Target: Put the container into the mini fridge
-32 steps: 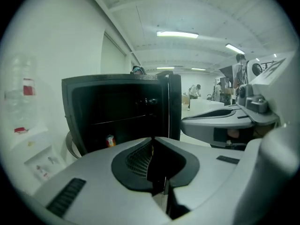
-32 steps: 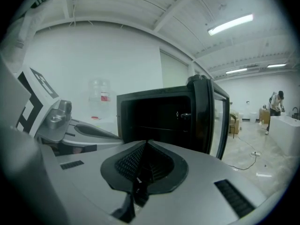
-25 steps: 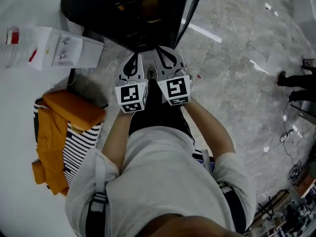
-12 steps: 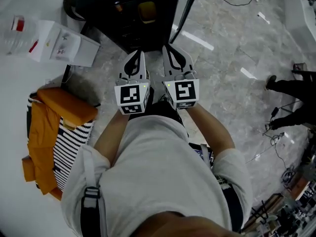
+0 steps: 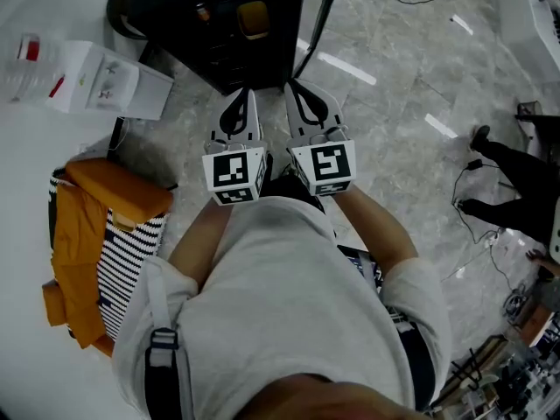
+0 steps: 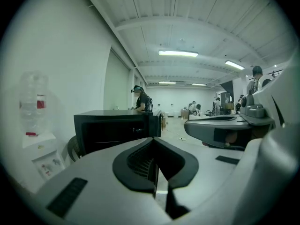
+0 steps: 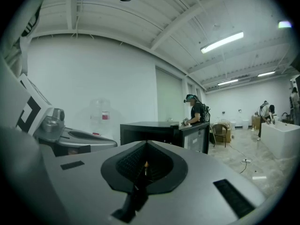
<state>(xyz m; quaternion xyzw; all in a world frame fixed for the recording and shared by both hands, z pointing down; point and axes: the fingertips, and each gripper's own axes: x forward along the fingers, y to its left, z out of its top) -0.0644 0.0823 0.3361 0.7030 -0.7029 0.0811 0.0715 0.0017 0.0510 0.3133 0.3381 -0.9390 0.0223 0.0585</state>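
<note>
— Fridge filling the top middle of the head view: is it standing open?
— It is. The mini fridge (image 5: pixel 219 51) is sitting on the floor with its door (image 5: pixel 322 20) swinging out to the right, so the shelves are facing the person. The white water dispenser (image 5: pixel 96 81) is standing at upper left and the striped bag (image 5: pixel 131 261) is lying at lower left, both clear of the reach.
— What are the tools doing?
— The left gripper (image 5: pixel 241 99) and right gripper (image 5: pixel 302 94) are hanging side by side just below the fridge, close to the person's body and pointing at it. Each is showing its jaws pressed together with nothing between them.
— So where is the container?
— What is looking like the yellow container (image 5: pixel 254 12) is sitting on a shelf inside the fridge, near the top edge. Judging from that, the placing is looking done and only the door is waiting.
</note>
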